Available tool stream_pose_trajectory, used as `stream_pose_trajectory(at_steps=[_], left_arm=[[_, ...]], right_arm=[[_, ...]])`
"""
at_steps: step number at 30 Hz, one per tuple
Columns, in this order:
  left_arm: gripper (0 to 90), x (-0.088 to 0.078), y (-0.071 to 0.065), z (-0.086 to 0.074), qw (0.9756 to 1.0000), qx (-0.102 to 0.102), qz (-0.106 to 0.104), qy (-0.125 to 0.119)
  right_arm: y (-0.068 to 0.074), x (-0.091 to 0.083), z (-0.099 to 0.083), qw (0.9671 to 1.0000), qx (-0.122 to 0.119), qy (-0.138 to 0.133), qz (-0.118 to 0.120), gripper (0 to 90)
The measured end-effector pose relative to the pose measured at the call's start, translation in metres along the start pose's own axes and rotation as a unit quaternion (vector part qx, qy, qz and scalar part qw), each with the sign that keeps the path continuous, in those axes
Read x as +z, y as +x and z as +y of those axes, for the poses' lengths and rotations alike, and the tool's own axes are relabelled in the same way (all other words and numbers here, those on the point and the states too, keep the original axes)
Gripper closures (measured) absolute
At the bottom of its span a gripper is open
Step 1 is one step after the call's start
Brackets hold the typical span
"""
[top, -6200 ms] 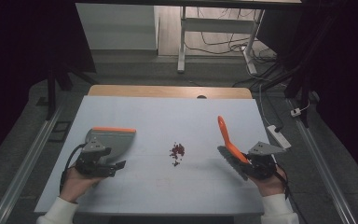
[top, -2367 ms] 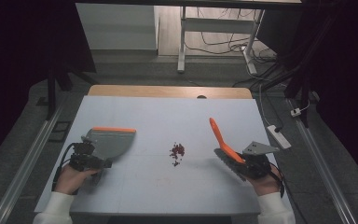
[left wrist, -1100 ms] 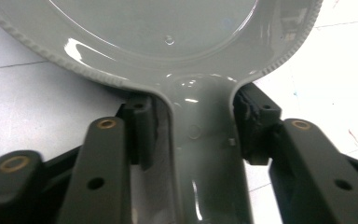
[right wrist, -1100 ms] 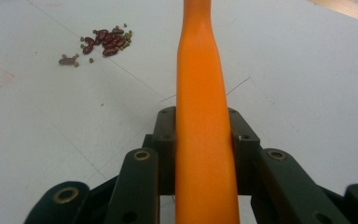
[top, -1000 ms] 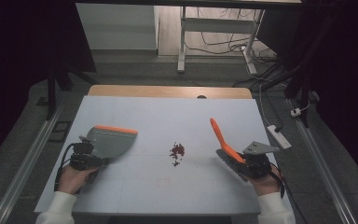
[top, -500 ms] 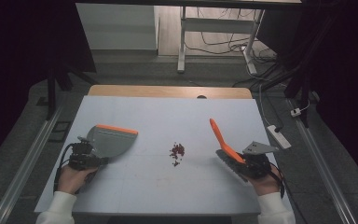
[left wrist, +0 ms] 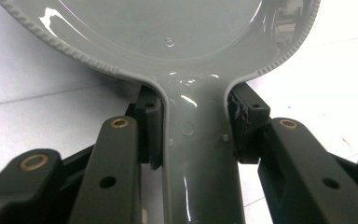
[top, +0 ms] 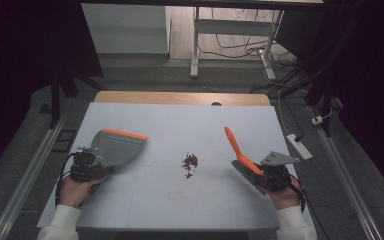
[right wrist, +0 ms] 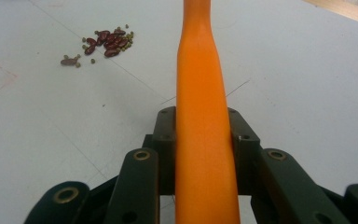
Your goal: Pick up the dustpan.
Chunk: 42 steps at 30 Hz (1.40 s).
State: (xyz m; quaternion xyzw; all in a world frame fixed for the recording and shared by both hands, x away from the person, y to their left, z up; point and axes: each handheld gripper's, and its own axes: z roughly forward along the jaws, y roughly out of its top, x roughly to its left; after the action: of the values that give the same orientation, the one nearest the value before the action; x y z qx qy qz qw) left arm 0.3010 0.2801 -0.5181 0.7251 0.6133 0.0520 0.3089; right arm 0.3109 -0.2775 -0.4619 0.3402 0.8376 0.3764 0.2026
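You are clamping the left gripper point(top: 96, 167) on the dustpan point(top: 117, 147) handle and the right gripper point(top: 266, 177) on the brush point(top: 240, 152), so a fast stroke is risking scattering the beans point(top: 190, 162) lying mid-table between them past the pan's lip.

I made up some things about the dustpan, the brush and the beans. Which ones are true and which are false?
1. The left gripper is shut on the grey dustpan by its handle. True.
2. The beans are already inside the dustpan. False: they lie in a small pile on the table, between the dustpan and the brush.
3. The right gripper is shut on the orange brush. True.
4. The dustpan's front edge is blue. False: it is orange.
5. The brush is sweeping through the beans. False: it is apart from them, off to their right in the high view.
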Motion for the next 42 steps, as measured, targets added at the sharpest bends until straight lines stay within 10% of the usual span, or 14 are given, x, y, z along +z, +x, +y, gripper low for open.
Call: stream_pose_trajectory(at_steps=[14,42], left_arm=[[61.5,-0.004,0.012,0.003,0.9986,0.030,-0.032,-0.031],[61.5,-0.018,-0.012,0.002,0.9802,0.157,-0.105,-0.060]], right_arm=[[0.001,0.003,0.004,0.9999,0.006,-0.010,-0.008,69.8],[-0.001,-0.001,0.018,0.9987,0.029,-0.040,-0.014,69.9]])
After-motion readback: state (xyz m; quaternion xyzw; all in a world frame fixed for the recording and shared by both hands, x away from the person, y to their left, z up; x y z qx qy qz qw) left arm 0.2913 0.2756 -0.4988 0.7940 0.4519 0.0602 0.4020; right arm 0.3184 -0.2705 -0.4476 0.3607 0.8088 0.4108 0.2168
